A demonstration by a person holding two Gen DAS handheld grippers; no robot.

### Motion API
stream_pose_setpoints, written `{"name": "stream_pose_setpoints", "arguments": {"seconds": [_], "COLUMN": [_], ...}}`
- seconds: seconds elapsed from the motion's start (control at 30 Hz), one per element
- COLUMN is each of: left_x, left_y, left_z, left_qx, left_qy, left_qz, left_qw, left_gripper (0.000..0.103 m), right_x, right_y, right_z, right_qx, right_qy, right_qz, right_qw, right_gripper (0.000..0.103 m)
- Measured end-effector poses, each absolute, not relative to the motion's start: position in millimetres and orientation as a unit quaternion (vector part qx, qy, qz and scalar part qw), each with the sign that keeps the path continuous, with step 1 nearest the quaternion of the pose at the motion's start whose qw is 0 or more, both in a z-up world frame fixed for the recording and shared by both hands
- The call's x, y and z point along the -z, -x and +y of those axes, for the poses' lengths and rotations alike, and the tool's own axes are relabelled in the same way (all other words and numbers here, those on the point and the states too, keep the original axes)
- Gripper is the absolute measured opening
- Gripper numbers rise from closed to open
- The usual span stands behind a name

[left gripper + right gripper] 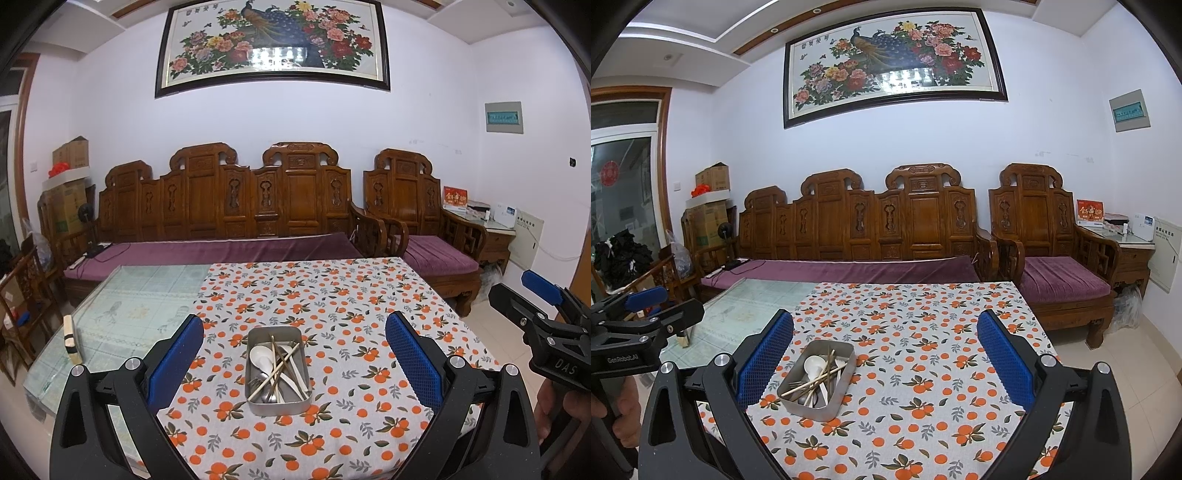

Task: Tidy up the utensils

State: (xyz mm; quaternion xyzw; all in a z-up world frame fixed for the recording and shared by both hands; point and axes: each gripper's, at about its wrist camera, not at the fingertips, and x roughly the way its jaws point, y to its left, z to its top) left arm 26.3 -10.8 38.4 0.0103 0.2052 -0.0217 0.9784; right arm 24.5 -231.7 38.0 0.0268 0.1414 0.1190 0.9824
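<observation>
Both the left gripper (294, 354) and right gripper (885, 354) hover with fingers spread wide and empty, the tin (277, 400) of utensils (280, 365) lying just ahead between the left's fingers.

The left gripper (294, 363) is hovering wide open above a metal tray (255, 400) that is holding spoons (259, 357) and chopsticks (277, 363), sitting on the orange-patterned tablecloth (354, 295). The right gripper (546, 306) is showing at the right edge.

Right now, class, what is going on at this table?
A person holds a tool in each hand above a table with an orange-print cloth. Both the left tool and the right tool are open and empty. A metal tin holds mixed spoons and chopsticks, still untouched.
</observation>
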Motion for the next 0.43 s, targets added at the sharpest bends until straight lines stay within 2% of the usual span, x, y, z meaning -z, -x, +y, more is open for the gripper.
{"name": "stream_pose_setpoints", "arguments": {"seconds": [0.43], "left_x": [-38.6], "left_y": [-25.3], "left_z": [-10.8], "left_qx": [0.024], "left_qy": [-0.009], "left_qz": [0.203], "left_qw": [0.979], "left_gripper": [0.095], "right_x": [-36.8], "right_y": [-26.3], "right_z": [-231.7], "right_qx": [-0.118], "right_qy": [-0.028], "right_qz": [0.142], "right_qw": [0.982], "right_gripper": [0.100]}}
